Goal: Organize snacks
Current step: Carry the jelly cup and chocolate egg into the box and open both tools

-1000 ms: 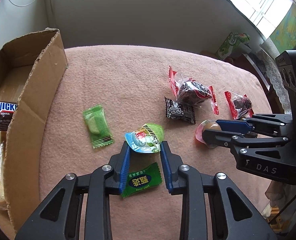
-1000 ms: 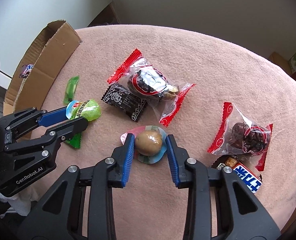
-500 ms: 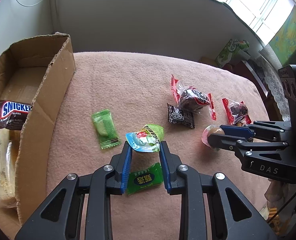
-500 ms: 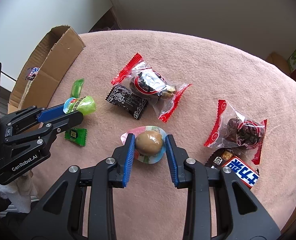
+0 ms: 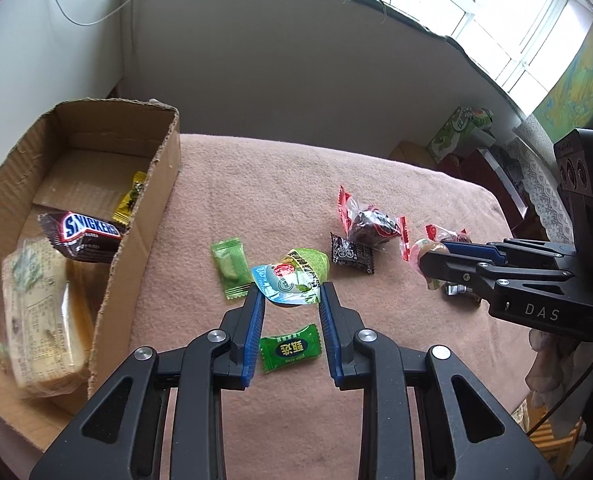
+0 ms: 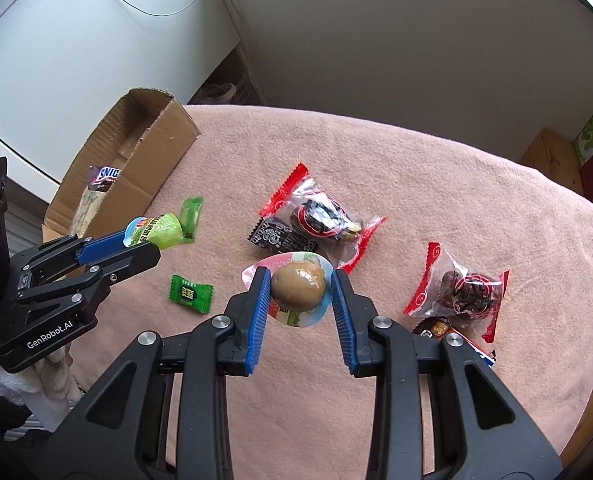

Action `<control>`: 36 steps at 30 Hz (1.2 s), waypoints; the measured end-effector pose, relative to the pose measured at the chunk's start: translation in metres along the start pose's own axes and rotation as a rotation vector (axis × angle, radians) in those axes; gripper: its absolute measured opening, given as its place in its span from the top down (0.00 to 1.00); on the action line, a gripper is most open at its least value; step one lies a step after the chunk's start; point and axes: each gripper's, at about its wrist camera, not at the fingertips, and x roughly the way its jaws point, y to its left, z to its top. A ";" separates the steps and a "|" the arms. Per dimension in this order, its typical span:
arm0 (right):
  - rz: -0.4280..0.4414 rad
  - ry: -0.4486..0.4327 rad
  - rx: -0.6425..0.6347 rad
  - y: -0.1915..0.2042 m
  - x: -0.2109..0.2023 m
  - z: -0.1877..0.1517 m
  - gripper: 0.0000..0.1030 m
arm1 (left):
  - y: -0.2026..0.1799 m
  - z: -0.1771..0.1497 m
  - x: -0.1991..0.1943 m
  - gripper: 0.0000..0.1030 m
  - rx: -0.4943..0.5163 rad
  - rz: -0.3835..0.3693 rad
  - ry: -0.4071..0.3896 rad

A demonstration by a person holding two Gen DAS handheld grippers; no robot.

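My left gripper (image 5: 290, 294) is shut on a green jelly cup (image 5: 294, 276) with a blue-and-white lid, held above the pink cloth; it also shows in the right wrist view (image 6: 156, 232). My right gripper (image 6: 298, 280) is shut on a packed brown egg (image 6: 298, 285), lifted off the table; it shows in the left wrist view (image 5: 426, 249). A cardboard box (image 5: 144, 216) at the left holds a Snickers bar (image 5: 84, 234), a bread pack (image 5: 40, 316) and a yellow candy (image 5: 130, 198).
On the pink cloth (image 6: 416, 184) lie two green candies (image 5: 228, 262) (image 5: 290, 347), a black packet (image 5: 351, 254), two red-edged date packs (image 6: 322, 216) (image 6: 462, 290) and a chocolate bar (image 6: 456, 334) at the right. The table edge is close on the right.
Both grippers have risen with their snacks, so the table looks farther away. The left gripper has shifted so more of the box interior shows.
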 end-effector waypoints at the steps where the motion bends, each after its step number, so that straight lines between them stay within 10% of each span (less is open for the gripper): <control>1: 0.003 -0.007 -0.007 0.004 -0.003 0.004 0.69 | 0.002 0.000 -0.004 0.75 -0.007 0.002 -0.007; 36: 0.116 -0.045 -0.403 0.192 0.043 0.136 0.69 | 0.120 -0.030 -0.089 0.75 -0.292 0.226 -0.149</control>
